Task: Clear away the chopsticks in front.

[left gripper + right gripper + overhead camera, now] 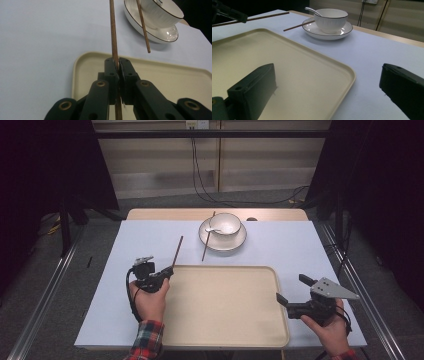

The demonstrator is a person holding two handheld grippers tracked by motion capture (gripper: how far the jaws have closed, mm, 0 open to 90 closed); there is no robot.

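Left gripper clamped on a wooden chopstick reaching ahead from its jaws over the tray corner, second chopstick propped on the plate beyond, right gripper jaws spread wide, straddling the tray's edge

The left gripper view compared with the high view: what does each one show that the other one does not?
Left gripper view alone: the closed jaws pinch the chopstick at close range. High view alone: both hands, the right gripper with jaws apart by the tray's right edge, and the spoon in the bowl. Both: the held chopstick, the second chopstick leaning on the plate, and the tray.
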